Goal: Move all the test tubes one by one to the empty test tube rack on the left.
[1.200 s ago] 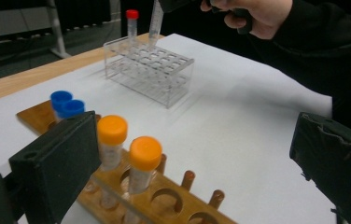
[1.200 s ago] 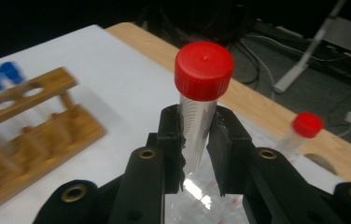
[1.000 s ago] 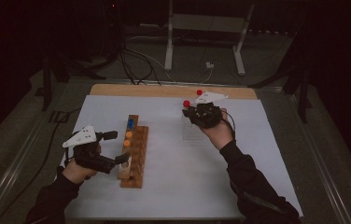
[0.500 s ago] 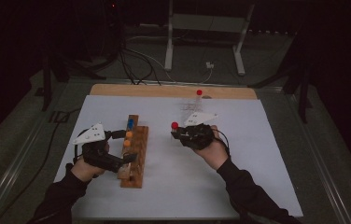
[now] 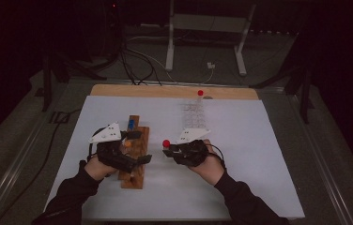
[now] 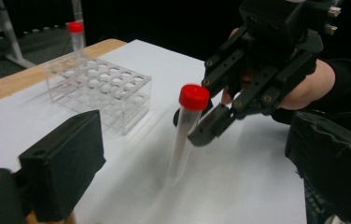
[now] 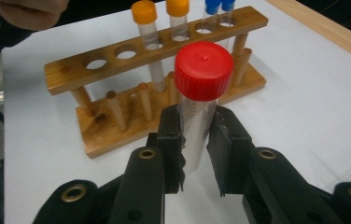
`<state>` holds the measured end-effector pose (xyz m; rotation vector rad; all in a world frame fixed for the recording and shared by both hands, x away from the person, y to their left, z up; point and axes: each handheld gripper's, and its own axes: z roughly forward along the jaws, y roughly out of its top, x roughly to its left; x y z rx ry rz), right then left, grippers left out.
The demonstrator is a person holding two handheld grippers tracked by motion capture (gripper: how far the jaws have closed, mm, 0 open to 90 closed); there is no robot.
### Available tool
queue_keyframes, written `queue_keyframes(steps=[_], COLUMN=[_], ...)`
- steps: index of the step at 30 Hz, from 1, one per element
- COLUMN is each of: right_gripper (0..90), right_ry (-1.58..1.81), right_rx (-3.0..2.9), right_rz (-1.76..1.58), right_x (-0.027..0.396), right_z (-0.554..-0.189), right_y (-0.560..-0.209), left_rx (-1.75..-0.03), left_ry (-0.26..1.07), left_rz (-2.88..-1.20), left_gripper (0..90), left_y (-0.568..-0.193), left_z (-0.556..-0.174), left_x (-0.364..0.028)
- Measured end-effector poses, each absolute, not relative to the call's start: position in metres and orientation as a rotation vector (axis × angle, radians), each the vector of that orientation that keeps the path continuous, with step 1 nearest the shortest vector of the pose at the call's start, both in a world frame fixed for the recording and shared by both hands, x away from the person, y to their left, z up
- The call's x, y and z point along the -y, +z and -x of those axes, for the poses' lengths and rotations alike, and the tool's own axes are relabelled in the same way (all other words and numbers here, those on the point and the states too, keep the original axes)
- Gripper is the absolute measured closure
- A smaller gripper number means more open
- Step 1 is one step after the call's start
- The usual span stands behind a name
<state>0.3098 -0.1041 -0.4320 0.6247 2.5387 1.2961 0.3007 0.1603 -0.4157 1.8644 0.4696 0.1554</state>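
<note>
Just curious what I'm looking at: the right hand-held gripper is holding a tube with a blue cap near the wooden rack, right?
Not quite. The tube in the right hand-held gripper has a red cap, as the right gripper view shows. It is indeed near the wooden rack.

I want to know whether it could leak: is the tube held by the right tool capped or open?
Capped. The tube clamped in the right tool has its red cap sitting on top.
</note>
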Motion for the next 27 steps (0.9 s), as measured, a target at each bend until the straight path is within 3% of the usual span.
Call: queue_keyframes(steps=[7, 27], right_gripper=[74.6, 74.6], right_ry=[1.311, 1.333], right_rx=[-2.552, -2.557], right_rz=[-0.612, -0.588], right_x=[0.101, 0.098], right_z=[-0.305, -0.299], right_y=[-0.432, -0.427], left_rx=[-0.441, -0.395], left_ry=[0.152, 0.211], left_rz=[-1.874, -1.936], left_gripper=[17.9, 62.1], left_y=[-0.415, -0.421], left_z=[-0.303, -0.305], left_x=[-0.144, -0.123])
